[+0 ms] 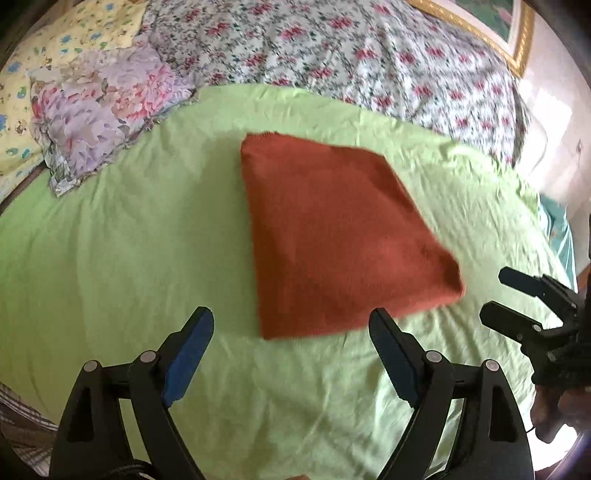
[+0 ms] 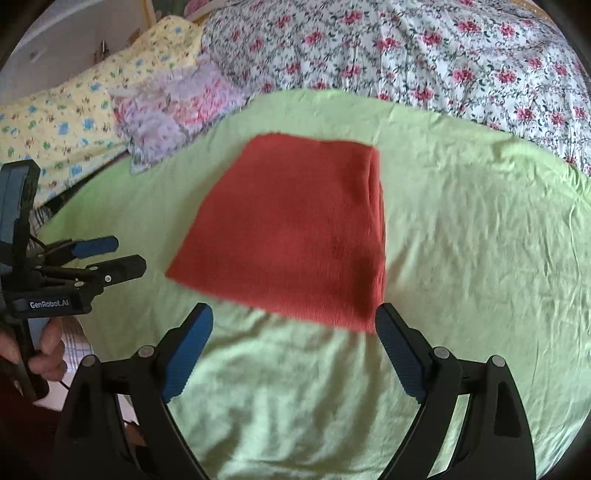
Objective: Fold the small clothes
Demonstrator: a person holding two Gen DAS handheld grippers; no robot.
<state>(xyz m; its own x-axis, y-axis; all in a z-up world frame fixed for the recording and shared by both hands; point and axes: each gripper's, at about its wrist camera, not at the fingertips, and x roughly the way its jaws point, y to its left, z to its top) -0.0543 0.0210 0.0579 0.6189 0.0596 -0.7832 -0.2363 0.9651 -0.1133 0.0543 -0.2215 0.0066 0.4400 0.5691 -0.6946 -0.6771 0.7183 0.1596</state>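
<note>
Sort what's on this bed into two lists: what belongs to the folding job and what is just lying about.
Belongs to the job:
- red-orange garment, lying folded on the green sheet
- left gripper, open
- right gripper, open

Just lying about:
- lilac floral pillow
- yellow patterned pillow
- rose-print quilt
- framed picture

Left gripper (image 1: pixel 291 321): black plastic frame, two curved arms, silver round screws at pivots, blue ribbed pads (image 1: pixel 186 360) inside the fingers. Right gripper (image 2: pixel 293 317): same build, black, blue ribbed pads (image 2: pixel 186 354), silver screws. White "GenRobot.AI" lettering on left gripper body; thin black cable beside it. Bare-skinned hand (image 2: pixel 44 350) on black handle.
</note>
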